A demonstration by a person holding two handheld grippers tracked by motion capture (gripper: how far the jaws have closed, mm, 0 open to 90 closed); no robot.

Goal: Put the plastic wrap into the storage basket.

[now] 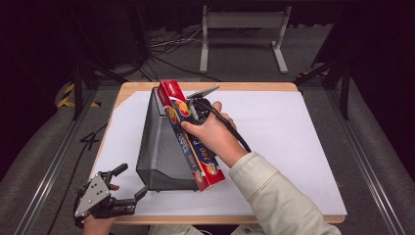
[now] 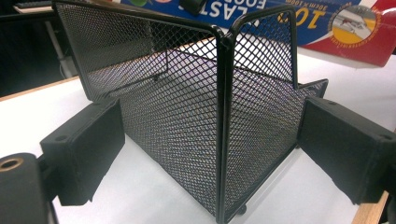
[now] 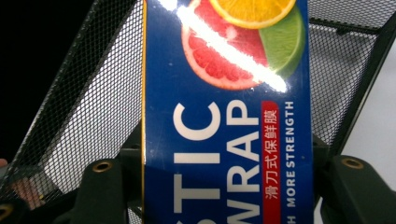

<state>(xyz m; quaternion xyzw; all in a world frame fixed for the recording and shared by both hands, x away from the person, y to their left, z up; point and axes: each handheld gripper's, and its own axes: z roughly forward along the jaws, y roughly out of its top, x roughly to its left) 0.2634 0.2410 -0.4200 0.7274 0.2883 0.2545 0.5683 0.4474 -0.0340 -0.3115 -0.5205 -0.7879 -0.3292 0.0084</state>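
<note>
High view shows a long blue and red plastic wrap box (image 1: 192, 142) lying along the right top edge of a black mesh basket (image 1: 159, 147). The near end of the box sticks out past the front corner of the basket, and the far end points up and away. The right claw (image 1: 198, 108) pinches the box near its far end, and the person's right hand (image 1: 215, 132) is wrapped around that claw. A black cable (image 1: 237, 133) runs from the claw back over the hand toward the cream sleeve (image 1: 279, 196).

Right gripper view looks down the box (image 3: 224, 121). It shows a picture of cut fruit and big white letters. The black jaws press on both long sides of the box. The mesh basket (image 3: 79, 107) is under and behind it.

The basket sits on a white sheet (image 1: 288, 142) that covers most of the wooden desk (image 1: 254, 86).

The left claw (image 1: 131, 180) is at the near left corner of the desk, just in front of the basket and not touching it. Its jaws are spread wide apart and hold nothing. The left hand (image 1: 98, 223) holds it from below. Left gripper view shows the front corner of the basket (image 2: 219, 121) between the two spread jaws, with the box (image 2: 327, 23) lying across the top behind it.
</note>
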